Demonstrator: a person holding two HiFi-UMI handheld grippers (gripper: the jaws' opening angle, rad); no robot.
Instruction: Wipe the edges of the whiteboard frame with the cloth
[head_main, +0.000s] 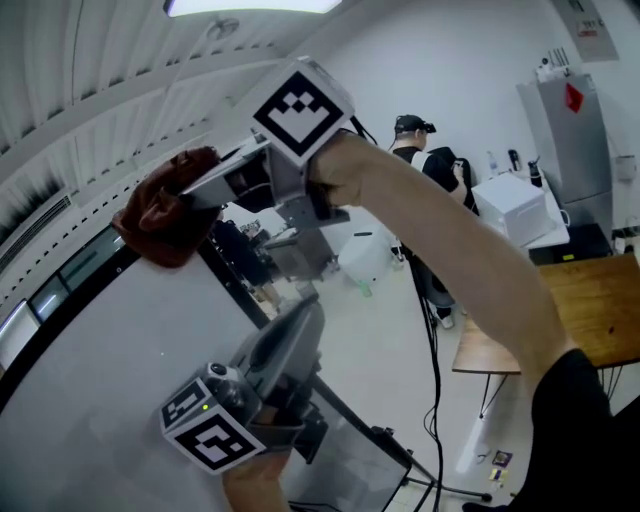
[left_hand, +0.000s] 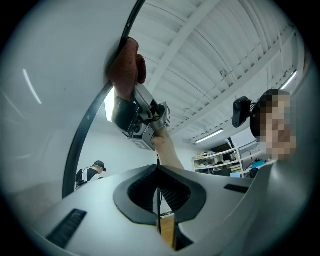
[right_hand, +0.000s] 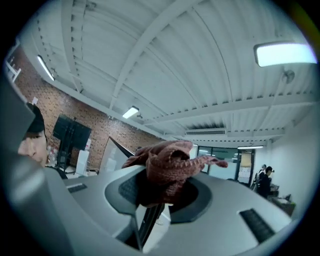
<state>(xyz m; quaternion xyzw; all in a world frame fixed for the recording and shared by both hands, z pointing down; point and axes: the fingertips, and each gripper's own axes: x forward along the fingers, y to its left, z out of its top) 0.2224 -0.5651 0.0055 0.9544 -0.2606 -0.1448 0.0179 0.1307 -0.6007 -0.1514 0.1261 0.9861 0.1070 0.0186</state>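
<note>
Rough reddish knit cloth (right_hand: 167, 170); smooth glossy whiteboard (left_hand: 40, 125) with matt black frame (left_hand: 73, 150); wooden table (head_main: 590, 300).

Reddish-brown cloth (head_main: 165, 215), black whiteboard frame (left_hand: 74, 155)

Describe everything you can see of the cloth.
The cloth is reddish-brown, a coarse knitted-looking fabric with a stitched hem, bunched into a crumpled wad rather than folded. The right gripper has its jaws shut on it, and loose folds spill out past the tips. It is held up high and lies against the dark whiteboard frame, covering a short stretch of that edge.
</note>
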